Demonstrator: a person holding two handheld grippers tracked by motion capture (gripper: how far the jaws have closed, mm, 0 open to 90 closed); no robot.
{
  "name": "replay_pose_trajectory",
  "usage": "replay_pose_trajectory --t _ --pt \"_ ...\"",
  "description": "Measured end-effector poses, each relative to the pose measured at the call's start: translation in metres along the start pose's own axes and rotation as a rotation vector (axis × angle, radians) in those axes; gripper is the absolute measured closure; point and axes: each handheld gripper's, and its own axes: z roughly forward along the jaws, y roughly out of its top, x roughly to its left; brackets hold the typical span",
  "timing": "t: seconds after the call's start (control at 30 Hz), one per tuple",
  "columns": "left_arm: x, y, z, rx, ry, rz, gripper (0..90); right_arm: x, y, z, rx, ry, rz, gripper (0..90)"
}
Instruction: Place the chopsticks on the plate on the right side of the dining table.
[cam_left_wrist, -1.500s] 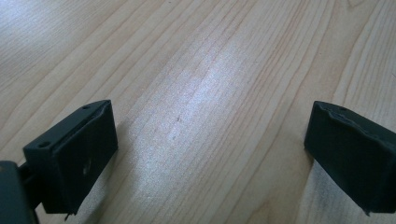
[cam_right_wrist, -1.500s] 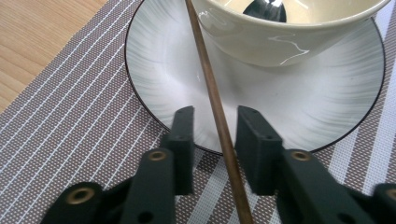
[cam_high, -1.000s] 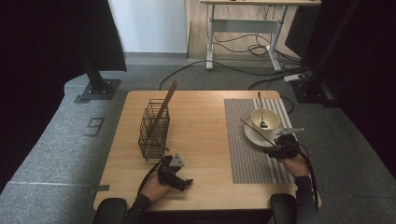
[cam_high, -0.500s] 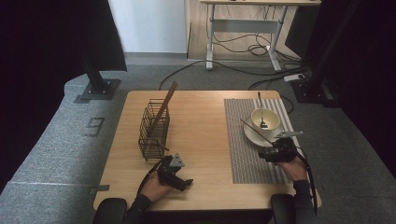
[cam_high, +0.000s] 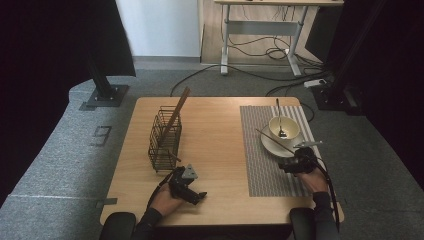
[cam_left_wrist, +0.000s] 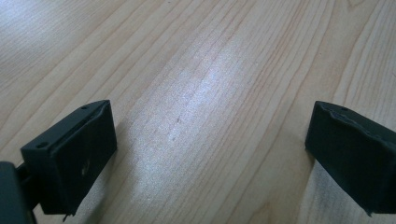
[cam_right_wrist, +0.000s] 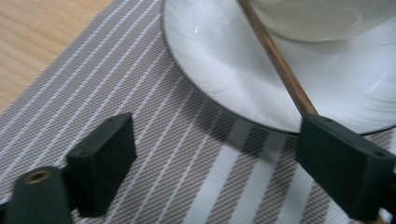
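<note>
One wire basket (cam_high: 164, 139), dark, stands left of the placemat (cam_high: 263, 160) on the wooden surface (cam_high: 215, 125); one long wooden stick (cam_high: 177, 111) leans out of it, tilted.

One left tool (cam_high: 187, 184), held in a hand (cam_high: 165, 201), rests low on the bare surface left of the placemat, just in front of the basket; jaws spread wide with nothing between them, bare wood under them in the left gripper view (cam_left_wrist: 205, 154).

One striped grey placemat, on the right part of the surface.

One white plate (cam_high: 270, 144) on the placemat's far half, carrying one white bowl (cam_high: 284, 128).

One spoon (cam_high: 279, 117) stands in the bowl.

One brown chopstick (cam_high: 274, 140) lies across the plate beside the bowl; in the right gripper view (cam_right_wrist: 276, 58) its near end reaches the right-hand jaw.

One right tool (cam_high: 292, 165), over the placemat at the plate's near rim, jaws apart (cam_right_wrist: 215, 172), gripping nothing; whether the jaw touches the chopstick cannot be told.
</note>
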Motion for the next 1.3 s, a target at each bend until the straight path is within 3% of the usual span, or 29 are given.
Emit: replay_pose_trajectory --t 0.37,0.77,1.3 --pt "0.000 0.001 0.001 0.003 -0.001 0.002 0.9 -0.014 0.002 0.003 -0.021 -0.059 0.069 0.5" --pt "0.000 0.001 0.001 0.003 -0.001 0.003 0.5 -0.024 0.006 0.008 -0.064 -0.097 0.130 0.1" --pt "0.001 0.002 0.002 0.005 -0.001 0.002 0.1 -0.028 0.011 0.017 -0.070 -0.168 0.113 0.0"
